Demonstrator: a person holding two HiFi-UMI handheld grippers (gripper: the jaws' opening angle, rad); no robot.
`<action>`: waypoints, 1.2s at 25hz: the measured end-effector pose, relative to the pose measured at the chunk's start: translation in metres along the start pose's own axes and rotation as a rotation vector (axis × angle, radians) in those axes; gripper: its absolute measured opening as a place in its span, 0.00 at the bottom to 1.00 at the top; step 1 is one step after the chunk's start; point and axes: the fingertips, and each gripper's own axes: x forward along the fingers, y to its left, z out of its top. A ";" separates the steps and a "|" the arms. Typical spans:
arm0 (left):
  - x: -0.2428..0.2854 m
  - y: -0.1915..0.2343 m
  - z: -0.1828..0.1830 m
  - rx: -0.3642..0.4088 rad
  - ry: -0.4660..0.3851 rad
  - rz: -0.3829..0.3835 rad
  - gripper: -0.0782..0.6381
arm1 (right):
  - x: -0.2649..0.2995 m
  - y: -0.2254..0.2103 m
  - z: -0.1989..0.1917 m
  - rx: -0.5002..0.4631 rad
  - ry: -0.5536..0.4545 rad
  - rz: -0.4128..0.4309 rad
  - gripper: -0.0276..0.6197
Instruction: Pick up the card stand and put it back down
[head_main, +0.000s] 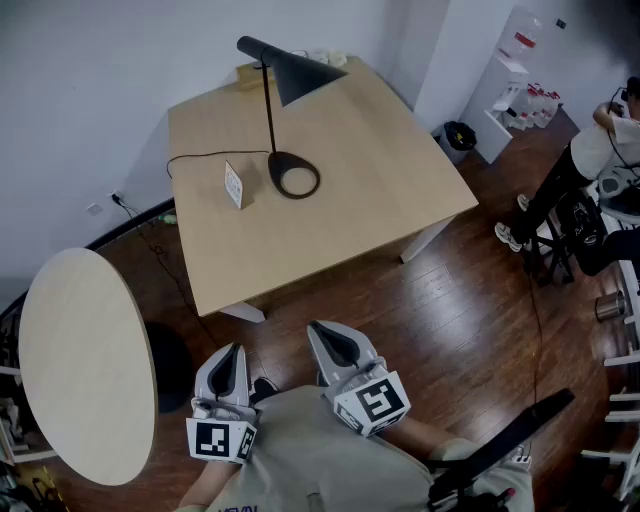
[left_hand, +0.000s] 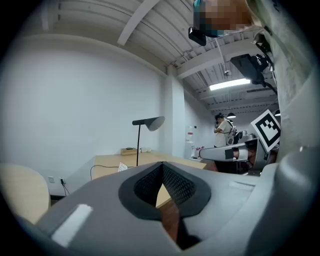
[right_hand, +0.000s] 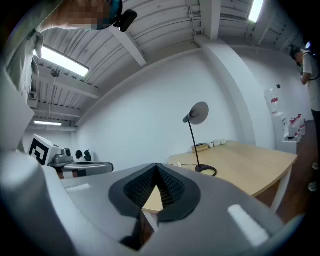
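Nearest the head view's lens is the person's light shirt (head_main: 300, 450), and just ahead of it the left gripper (head_main: 228, 362) and right gripper (head_main: 335, 340) sit side by side over the dark wood floor (head_main: 450, 330), short of the square table's (head_main: 350, 150) near edge. The card stand (head_main: 234, 185) is a small white upright card with faint print. It stands on the left half of the square table, just left of the desk lamp's (head_main: 293, 175) ring base and apart from it, with the lamp's black cable (head_main: 200, 156) running behind it toward the wall. Bare tabletop lies in front of the stand down to the near edge. A round table (head_main: 85, 360) sits low at the left, well apart from the stand, with open floor between the two tables. In the left gripper view, the jaws meet at their tips with nothing between them. Beyond them the stand shows as a tiny white slip on the table, left of the lamp stem, and a standing person (left_hand: 223, 131) is far off at the right. In the right gripper view, the jaws are likewise pressed together and empty. The stand is a faint pale speck on the table, left of the lamp base, too small to describe, and the tabletop's right corner is bare.
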 end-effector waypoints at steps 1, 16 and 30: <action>0.001 0.000 -0.004 -0.002 0.003 0.003 0.11 | 0.000 -0.004 0.000 0.001 0.001 0.006 0.04; 0.058 0.063 -0.005 -0.084 -0.015 -0.080 0.11 | 0.067 -0.021 0.008 -0.011 0.035 -0.101 0.04; 0.065 0.233 -0.009 -0.159 -0.046 -0.067 0.11 | 0.206 0.012 0.016 -0.030 0.055 -0.218 0.04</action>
